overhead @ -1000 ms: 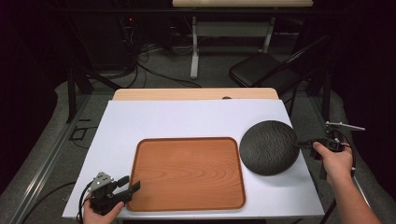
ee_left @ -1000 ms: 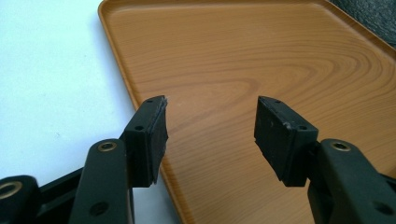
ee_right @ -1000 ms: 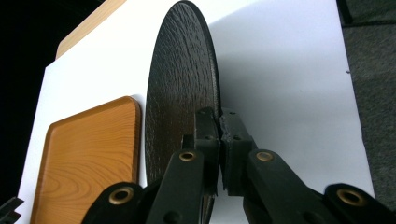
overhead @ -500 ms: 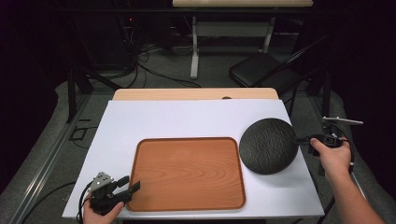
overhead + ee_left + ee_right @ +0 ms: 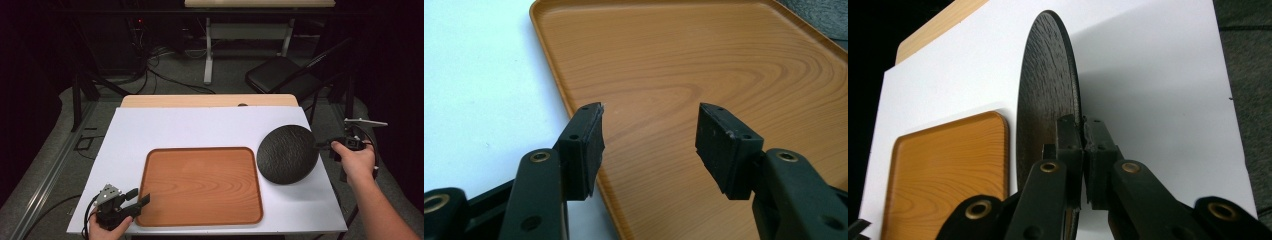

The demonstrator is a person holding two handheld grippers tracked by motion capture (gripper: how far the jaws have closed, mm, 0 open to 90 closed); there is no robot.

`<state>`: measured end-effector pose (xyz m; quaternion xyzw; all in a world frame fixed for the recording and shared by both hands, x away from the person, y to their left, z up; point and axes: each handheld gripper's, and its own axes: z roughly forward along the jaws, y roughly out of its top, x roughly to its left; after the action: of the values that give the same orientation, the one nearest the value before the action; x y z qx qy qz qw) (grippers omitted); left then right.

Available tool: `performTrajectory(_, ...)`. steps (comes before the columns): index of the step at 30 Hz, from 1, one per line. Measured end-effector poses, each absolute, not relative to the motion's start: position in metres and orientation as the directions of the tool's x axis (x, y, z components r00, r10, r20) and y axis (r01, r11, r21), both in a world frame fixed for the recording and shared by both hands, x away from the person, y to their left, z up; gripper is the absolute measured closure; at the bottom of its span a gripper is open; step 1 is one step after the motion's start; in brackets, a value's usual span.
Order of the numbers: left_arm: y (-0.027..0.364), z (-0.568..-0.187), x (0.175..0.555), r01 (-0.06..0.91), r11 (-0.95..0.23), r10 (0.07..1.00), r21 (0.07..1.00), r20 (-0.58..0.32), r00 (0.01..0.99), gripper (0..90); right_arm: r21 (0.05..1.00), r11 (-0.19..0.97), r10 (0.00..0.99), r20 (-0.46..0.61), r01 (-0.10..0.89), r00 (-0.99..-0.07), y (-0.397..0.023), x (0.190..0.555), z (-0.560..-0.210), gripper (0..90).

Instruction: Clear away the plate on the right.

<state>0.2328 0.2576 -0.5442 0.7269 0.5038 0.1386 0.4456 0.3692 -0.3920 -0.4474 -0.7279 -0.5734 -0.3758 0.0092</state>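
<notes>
Smooth wood-grain tray (image 5: 200, 185) with slight sheen, matt rough-textured black plate (image 5: 287, 154), matt white table cover (image 5: 200, 127)

Hidden and cut-off parts around the bench

In the left gripper view the tray (image 5: 704, 75) runs off the top and right edges, and a dark plate (image 5: 824, 15) shows as a mere corner. In the right gripper view the plate's rim sits pinched and hidden between the right gripper (image 5: 1082, 131) fingers. From above, the left hand (image 5: 107, 227) is cut by the bottom edge.
</notes>
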Motion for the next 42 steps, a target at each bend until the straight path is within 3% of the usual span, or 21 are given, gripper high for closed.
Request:
performTrajectory(12,0.257,-0.544,0.233,0.610,-0.093,0.857,0.787,-0.249,0.451,44.7,0.364,-0.368,0.800,0.593,0.855,0.092,-0.403,0.369,-0.413,86.8)
performTrajectory(24,0.257,-0.544,0.233,0.609,-0.092,0.856,0.788,-0.250,0.453,44.7,0.383,-0.311,0.818,0.573,0.870,0.041,-0.397,0.359,-0.382,86.4)
performTrajectory(42,0.257,-0.543,0.232,0.602,-0.095,0.855,0.793,-0.244,0.457,44.6,0.378,-0.169,0.793,0.600,0.910,-0.102,-0.328,0.366,-0.384,85.3)
